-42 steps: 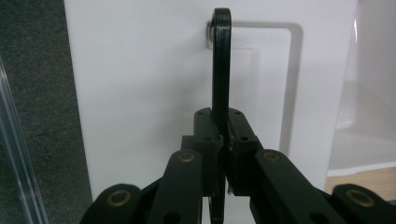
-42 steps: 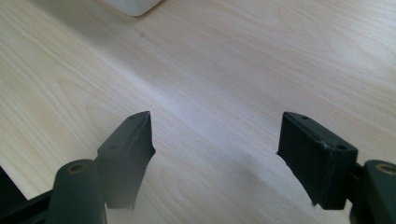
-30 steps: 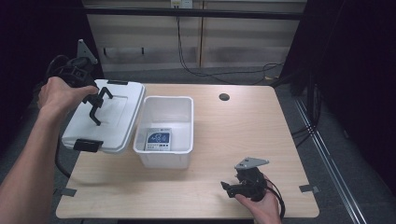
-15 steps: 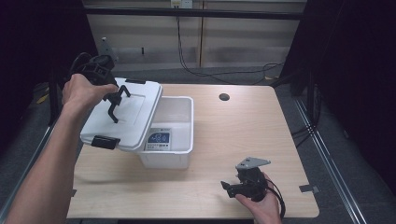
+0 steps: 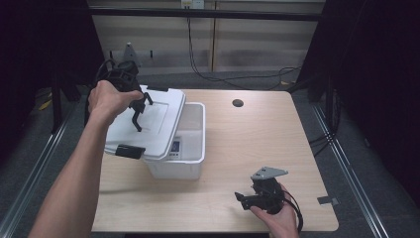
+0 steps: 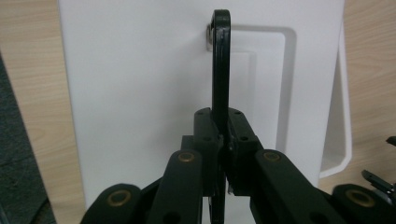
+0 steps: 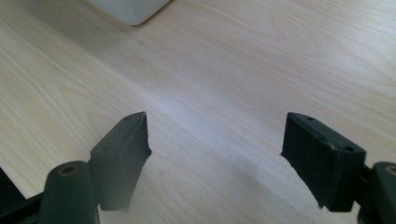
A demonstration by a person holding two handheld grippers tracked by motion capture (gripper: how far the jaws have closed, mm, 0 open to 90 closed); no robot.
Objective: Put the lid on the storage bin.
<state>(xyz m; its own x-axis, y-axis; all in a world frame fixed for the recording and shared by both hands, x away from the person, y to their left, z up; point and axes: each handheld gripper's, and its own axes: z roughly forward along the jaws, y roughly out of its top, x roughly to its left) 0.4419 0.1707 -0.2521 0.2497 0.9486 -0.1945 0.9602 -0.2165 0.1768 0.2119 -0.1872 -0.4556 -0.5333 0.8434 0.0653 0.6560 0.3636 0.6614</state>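
the left claw (image 5: 137, 110) is clamped on the black handle (image 6: 220, 60) of the white lid (image 5: 148, 124); in the left gripper view the handle runs straight up between the pressed pads, edge-on, with the lid's flat top behind it. in the high view the lid hangs tilted, its right edge over the left rim of the open bin (image 5: 190, 148), its left side out past the bin with a black latch (image 5: 130, 150) at the near corner. so the lid lies partly over the bin and is offset to the bin's left. its long axis runs from near to far, in line with the bin's. the move that looks to be in hand is seating the lid, and that turns on carrying it rightward and levelling it until its edges meet the rim all round. the right claw (image 5: 246, 200) rests on the surface near the front edge, right of the bin, its jaws apart with nothing between them. the left hand is the nearer one.
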